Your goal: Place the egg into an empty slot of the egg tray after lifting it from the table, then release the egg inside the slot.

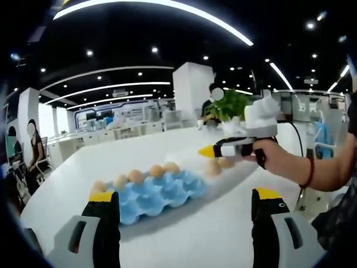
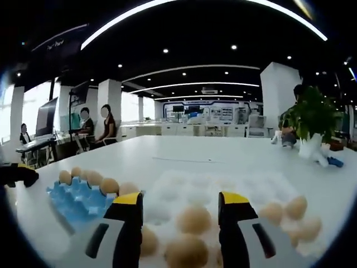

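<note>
Reaching for egg (image 2: 193, 219), pick-up step, nothing lifted yet. My right gripper (image 2: 181, 207) fingers spread, empty, egg between them on white table (image 2: 223, 153), among loose eggs. My left gripper (image 1: 184, 204) fingers apart, empty, facing blue egg tray (image 1: 162, 192); far row filled, near slots free. Next, by my judgement: close on egg, lift, carry to tray. Egg long axis too blurred to tell.

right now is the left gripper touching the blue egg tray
Apart. The left gripper view shows the left gripper open, white table between its jaws and the blue egg tray.
</note>
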### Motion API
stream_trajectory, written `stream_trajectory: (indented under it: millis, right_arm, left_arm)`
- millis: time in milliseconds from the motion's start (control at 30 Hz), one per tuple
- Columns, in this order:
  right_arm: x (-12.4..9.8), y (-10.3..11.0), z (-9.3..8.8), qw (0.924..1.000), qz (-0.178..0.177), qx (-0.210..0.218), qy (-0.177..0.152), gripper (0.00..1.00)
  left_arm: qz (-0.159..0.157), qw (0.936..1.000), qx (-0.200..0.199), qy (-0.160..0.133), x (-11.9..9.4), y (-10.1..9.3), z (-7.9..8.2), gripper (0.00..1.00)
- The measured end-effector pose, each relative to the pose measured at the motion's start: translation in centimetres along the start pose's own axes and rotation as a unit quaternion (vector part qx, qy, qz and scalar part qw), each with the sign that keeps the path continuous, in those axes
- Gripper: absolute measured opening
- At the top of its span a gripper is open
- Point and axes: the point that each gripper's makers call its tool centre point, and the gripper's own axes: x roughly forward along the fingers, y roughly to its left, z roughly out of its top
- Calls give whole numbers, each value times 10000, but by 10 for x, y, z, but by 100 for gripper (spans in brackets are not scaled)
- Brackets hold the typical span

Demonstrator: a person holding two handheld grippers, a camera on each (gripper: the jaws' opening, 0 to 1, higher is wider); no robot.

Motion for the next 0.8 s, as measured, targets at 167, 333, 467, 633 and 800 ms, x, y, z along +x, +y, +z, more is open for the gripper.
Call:
stream_trajectory:
  millis: [167, 333, 467, 633, 800]
  right_arm:
    - [7, -4, -8, 9996, -79, -8, 253, 50]
    - [9, -9, -16, 9982, -221, -215, 521, 43]
    - [12, -11, -20, 9969, -330, -138, 704, 41]
    - [15, -11, -26, 9946, -448, 146, 921, 38]
    - [15, -12, -28, 9933, -540, 192, 1008, 36]
  left_arm:
    - [54, 10000, -27, 12, 0, 3, -3, 100]
    - [54, 10000, 14, 29, 1, 5, -2, 100]
    - [27, 10000, 35, -10, 2, 4, 1, 100]
    - [1, 10000, 24, -38, 4, 5, 2, 100]
    - [-2, 10000, 26, -31, 2, 7, 0, 100]
